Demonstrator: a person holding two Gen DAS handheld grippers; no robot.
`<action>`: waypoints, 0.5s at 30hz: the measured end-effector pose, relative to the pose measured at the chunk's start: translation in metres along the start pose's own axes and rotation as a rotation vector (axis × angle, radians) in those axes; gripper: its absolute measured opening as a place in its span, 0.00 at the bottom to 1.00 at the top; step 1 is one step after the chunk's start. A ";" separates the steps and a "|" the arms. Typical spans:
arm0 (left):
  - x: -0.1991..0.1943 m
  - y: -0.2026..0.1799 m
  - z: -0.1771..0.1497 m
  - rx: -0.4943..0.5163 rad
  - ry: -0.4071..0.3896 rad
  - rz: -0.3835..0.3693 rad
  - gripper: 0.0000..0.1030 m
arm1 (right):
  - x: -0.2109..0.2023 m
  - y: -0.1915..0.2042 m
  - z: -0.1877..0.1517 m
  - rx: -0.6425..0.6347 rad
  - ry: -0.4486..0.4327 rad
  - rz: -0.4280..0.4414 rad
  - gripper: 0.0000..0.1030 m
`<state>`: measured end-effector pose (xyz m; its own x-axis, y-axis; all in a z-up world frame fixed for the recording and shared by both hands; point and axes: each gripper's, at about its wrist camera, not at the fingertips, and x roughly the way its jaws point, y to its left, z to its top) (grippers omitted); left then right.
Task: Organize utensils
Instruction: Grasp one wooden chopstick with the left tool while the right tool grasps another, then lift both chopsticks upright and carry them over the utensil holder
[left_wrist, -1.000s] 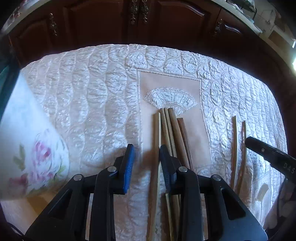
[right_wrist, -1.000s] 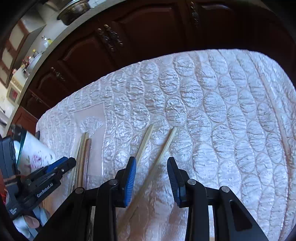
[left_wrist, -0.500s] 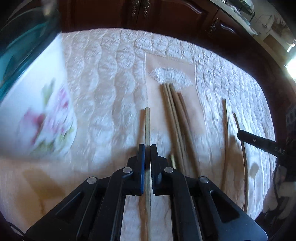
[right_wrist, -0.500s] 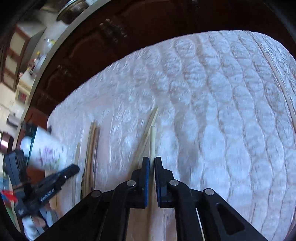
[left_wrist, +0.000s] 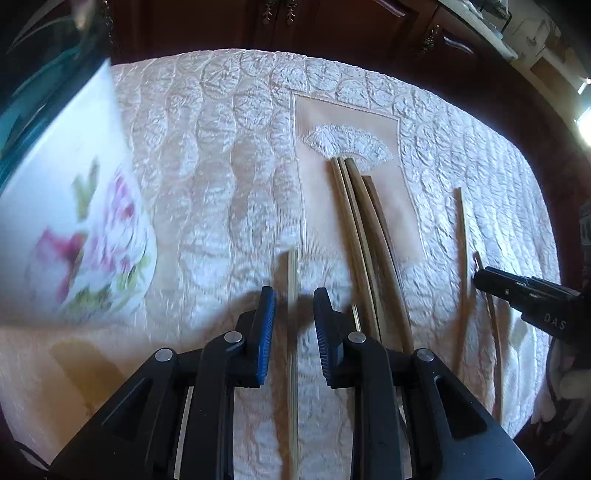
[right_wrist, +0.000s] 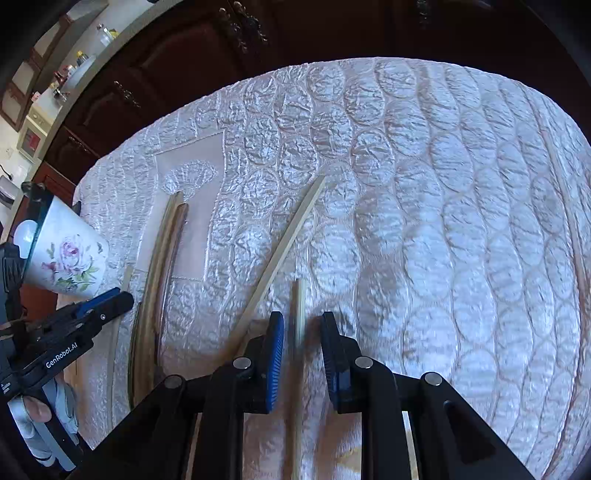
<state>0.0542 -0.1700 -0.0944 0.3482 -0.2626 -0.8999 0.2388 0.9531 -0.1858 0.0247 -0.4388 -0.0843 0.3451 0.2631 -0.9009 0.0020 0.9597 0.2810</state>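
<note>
- I have the quilted cream tablecloth filling both wrist views, with a plain peach panel sewn into it.
- At the left edge of my left view stands a floral ceramic cup, blurred; in the right view it sits at the far left, beside the left tool. I judge it to be where the sticks should end up, though nothing confirms that.
- A bundle of chopsticks lies on the panel, long axes running away from me, just to the right of my left gripper.
- The left gripper's blue pads are spread, and a single pale chopstick lies straight down the gap between them, parallel to the fingers and touching neither pad as far as I can tell.
- My right gripper is likewise spread, with its own chopstick lined up lengthwise between the pads, blurred at the near end.
- A longer loose chopstick slants up and to the right from just left of the right gripper.
- The relation that matters: each stick already runs along its gripper's axis, so each tool is nearest its own stick and needs only to pinch.
</note>
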 end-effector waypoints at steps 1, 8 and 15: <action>0.001 0.000 0.001 0.007 -0.004 0.004 0.19 | 0.001 0.002 0.001 -0.014 -0.003 -0.002 0.17; -0.020 0.013 0.001 0.006 -0.021 -0.043 0.04 | -0.015 0.027 0.001 -0.055 -0.078 0.018 0.05; -0.082 0.022 -0.003 0.010 -0.126 -0.128 0.04 | -0.068 0.045 -0.002 -0.062 -0.187 0.108 0.05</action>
<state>0.0278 -0.1267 -0.0259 0.4250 -0.3988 -0.8126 0.2971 0.9094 -0.2910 -0.0006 -0.4138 -0.0109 0.5079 0.3476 -0.7882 -0.1006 0.9327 0.3465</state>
